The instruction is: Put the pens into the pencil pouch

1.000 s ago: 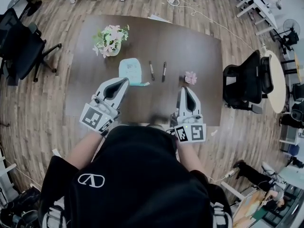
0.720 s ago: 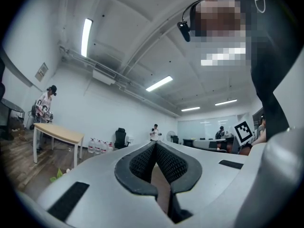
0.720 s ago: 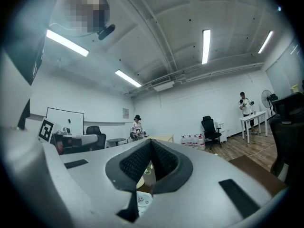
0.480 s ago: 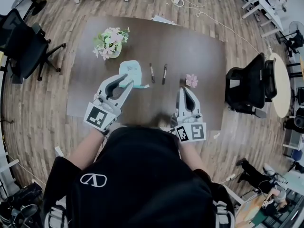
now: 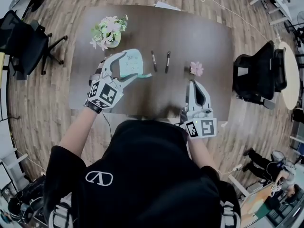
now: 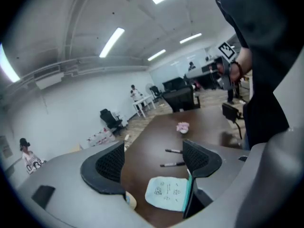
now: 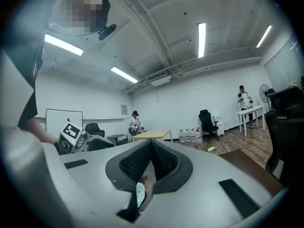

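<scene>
A mint pencil pouch (image 5: 131, 63) lies on the dark table (image 5: 199, 37), and it also shows low in the left gripper view (image 6: 168, 194). Two black pens (image 5: 154, 61) (image 5: 167, 61) lie side by side just right of it; the left gripper view has them beyond the pouch (image 6: 173, 164) (image 6: 174, 151). My left gripper (image 5: 131, 66) hangs over the pouch with its jaws opening. The pouch sits between them and the pads are not pressing on it. My right gripper (image 5: 194, 83) is shut and empty near the table's front edge, its jaws closed together (image 7: 151, 158).
A vase of flowers (image 5: 108, 32) stands at the table's back left. A small pink flower (image 5: 196, 68) sits right of the pens. Papers (image 5: 166, 5) lie at the far edge. Black office chairs stand left (image 5: 23, 42) and right (image 5: 259, 75) of the table.
My left gripper has moved forward and down over the pouch, rolled, and opened its jaws. The right gripper has shifted a little to the right and stayed shut.
</scene>
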Demonstrator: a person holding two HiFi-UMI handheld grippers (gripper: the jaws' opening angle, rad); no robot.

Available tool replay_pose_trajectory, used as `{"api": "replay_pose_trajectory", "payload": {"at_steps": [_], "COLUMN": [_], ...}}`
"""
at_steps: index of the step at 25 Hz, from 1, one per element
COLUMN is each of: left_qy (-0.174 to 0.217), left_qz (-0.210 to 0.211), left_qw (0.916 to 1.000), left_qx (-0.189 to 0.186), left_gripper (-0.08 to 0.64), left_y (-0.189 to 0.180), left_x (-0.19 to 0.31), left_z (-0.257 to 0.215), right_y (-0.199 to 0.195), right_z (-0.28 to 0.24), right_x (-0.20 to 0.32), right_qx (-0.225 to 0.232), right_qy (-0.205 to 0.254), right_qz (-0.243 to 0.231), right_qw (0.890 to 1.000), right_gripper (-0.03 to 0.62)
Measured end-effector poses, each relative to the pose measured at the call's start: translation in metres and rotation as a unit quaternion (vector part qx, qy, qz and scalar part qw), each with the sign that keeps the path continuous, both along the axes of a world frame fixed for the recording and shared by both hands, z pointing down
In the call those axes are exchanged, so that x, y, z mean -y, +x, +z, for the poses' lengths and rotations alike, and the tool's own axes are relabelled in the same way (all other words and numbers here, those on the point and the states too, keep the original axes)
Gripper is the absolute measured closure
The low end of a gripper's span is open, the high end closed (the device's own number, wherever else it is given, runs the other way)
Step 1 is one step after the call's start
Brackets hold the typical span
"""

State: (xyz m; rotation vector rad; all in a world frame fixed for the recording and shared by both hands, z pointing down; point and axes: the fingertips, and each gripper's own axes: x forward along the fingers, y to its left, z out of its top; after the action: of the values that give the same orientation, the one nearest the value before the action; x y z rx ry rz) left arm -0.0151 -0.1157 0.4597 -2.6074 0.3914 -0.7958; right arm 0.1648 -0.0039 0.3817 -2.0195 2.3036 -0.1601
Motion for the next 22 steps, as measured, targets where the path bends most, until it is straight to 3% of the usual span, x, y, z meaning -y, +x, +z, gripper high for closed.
{"api": "replay_pose_trajectory", "payload": {"at_steps": [4, 9, 17, 22], "left_qy": [-0.014, -0.054, -0.113, -0.13], "left_qz": [0.053, 0.091, 0.111, 0.125], "left_qw": [0.9928, 0.974, 0.934, 0.9105], "left_qx": [0.107, 0.2, 0.32, 0.372], "left_gripper": [0.202, 0.203, 0.206, 0.289], "left_y": [0.006, 0.006, -0.022, -0.035], "left_x": [0.004, 0.012, 0.019, 0.021], "left_z": [0.073, 0.174, 0.296, 0.331], "right_y": [0.01, 0.017, 0.023, 0.025], "right_z": [0.014, 0.035, 0.049, 0.059], "right_x": [-0.006, -0.008, -0.006, -0.009], "right_qx": [0.0, 0.002, 0.0, 0.004], "right_qy": [-0.021, -0.048, -0.066, -0.078], "right_qz": [0.005, 0.012, 0.019, 0.024], "right_qw": [1.0, 0.999, 0.998, 0.997], "right_gripper": [0.594, 0.594, 0.594, 0.594]}}
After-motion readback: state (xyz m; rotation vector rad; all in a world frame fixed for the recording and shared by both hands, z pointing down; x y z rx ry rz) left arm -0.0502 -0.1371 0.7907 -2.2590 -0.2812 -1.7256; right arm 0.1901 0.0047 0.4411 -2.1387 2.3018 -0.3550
